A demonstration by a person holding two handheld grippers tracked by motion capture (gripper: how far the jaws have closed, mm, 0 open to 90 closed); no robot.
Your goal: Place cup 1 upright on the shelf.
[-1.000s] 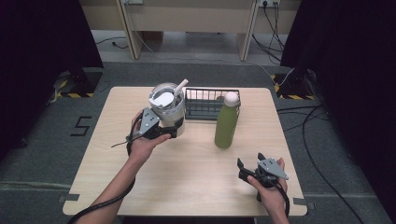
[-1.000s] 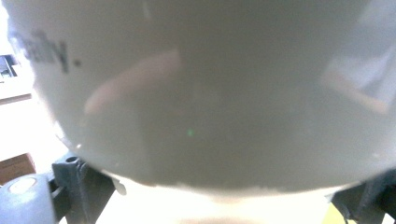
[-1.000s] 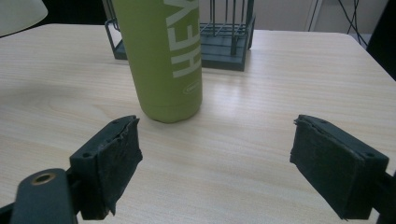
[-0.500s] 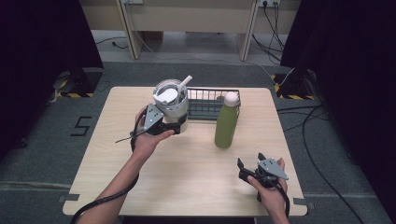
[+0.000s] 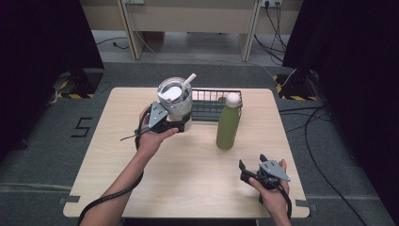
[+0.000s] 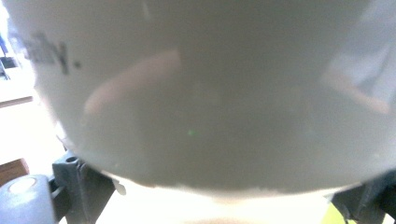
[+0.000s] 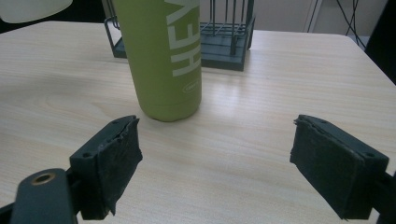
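A white tumbler point(image 5: 175, 101) with a clear lid and a white straw is held off the table at the back left, next to the wire basket point(image 5: 212, 101). My left gripper point(image 5: 178, 124) is shut on its lower part; in the left gripper view the tumbler's wall point(image 6: 201, 93) sits close between the jaws. A green bottle point(image 5: 229, 121) with a white cap stands upright in front of the basket's right end. My right gripper point(image 5: 250, 165) rests low near the front right edge, open and holding nothing point(image 7: 215, 163), and faces the green bottle point(image 7: 163, 56).
The dark wire basket point(image 7: 224, 37) stands at the table's back edge behind the bottle. The pale wooden table point(image 5: 188, 183) has free room across its middle and front. Cables trail from both grippers; dark curtains flank the table.
My left gripper has carried the tumbler slightly up and to the right, closer to the basket. The right gripper and the bottle have stayed put.
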